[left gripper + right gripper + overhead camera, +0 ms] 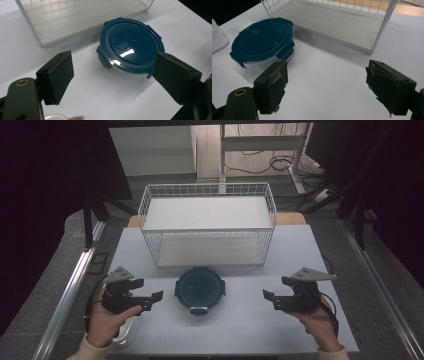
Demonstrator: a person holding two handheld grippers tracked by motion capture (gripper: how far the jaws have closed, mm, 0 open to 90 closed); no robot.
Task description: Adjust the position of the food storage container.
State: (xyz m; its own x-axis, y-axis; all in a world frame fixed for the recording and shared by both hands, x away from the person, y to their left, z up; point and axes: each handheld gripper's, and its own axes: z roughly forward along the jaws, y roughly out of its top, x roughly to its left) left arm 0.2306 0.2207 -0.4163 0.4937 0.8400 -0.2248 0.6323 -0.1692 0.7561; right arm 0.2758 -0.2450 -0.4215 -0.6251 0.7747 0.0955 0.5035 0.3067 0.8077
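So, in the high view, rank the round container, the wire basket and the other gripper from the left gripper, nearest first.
From the left gripper:
1. Blue-lidded round container, just beside it at table centre.
2. White wire basket, behind the container.
3. Right gripper, across the table past the container.

A white-covered surface (280,325) sits on grey carpeted floor (60,265), dark curtains (45,180) at nine and three o'clock; at twelve o'clock, a white metal frame (260,142) and tangled black cables (280,162) on pale flooring.
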